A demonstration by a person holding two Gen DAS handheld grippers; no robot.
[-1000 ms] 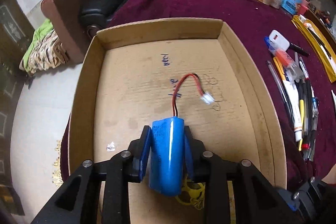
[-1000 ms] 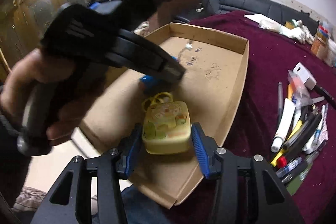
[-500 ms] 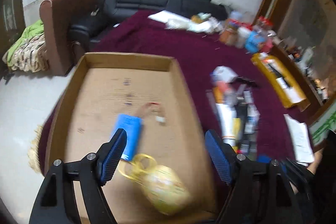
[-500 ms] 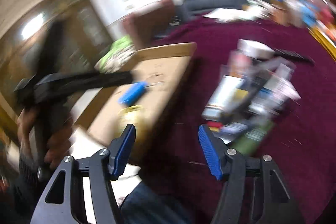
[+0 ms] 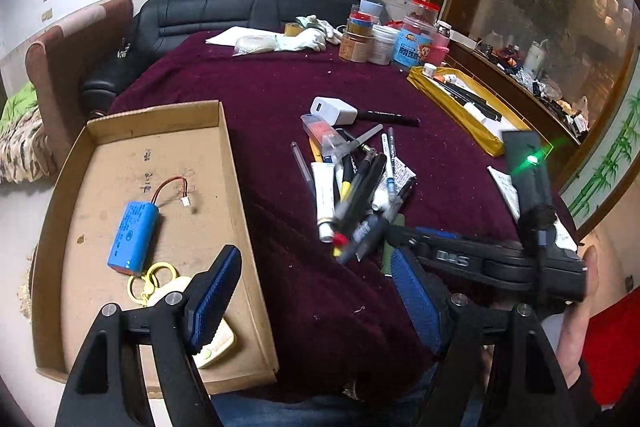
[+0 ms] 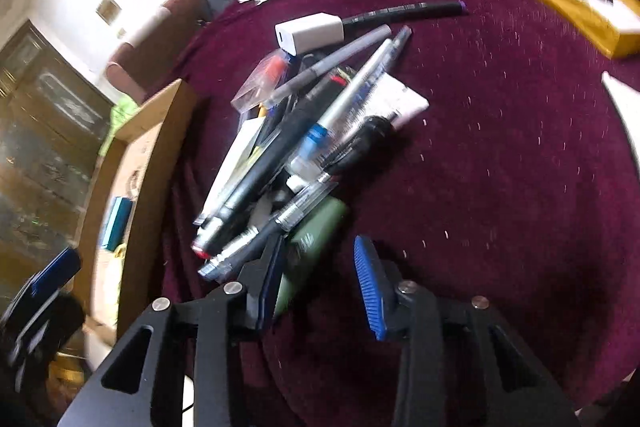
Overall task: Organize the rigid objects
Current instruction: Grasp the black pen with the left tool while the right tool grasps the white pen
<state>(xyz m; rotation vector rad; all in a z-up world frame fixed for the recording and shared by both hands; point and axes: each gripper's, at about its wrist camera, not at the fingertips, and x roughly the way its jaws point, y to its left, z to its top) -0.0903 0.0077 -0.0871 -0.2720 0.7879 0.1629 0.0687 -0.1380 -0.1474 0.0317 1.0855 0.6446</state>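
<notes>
blue battery (image 5: pixel 134 238) and yellow keychain (image 5: pixel 160 281) lie in the cardboard tray (image 5: pixel 236 195); pen pile (image 6: pixel 304 131) remains on the bench. left gripper (image 5: pixel 316 291) fingers apart, empty; right gripper (image 6: pixel 320 283) fingers closing, empty.

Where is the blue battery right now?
In the left wrist view, the blue battery lies inside the cardboard tray, left of the pen pile, beside a yellow keyring.

A maroon-clothed counter (image 5: pixel 272 87) is carrying a cardboard tray (image 5: pixel 236 187) at nine o'clock, a heap of pens (image 5: pixel 356 179) at center, a yellow box (image 5: pixel 480 135) and jars (image 5: pixel 384 39) toward one o'clock.
</notes>
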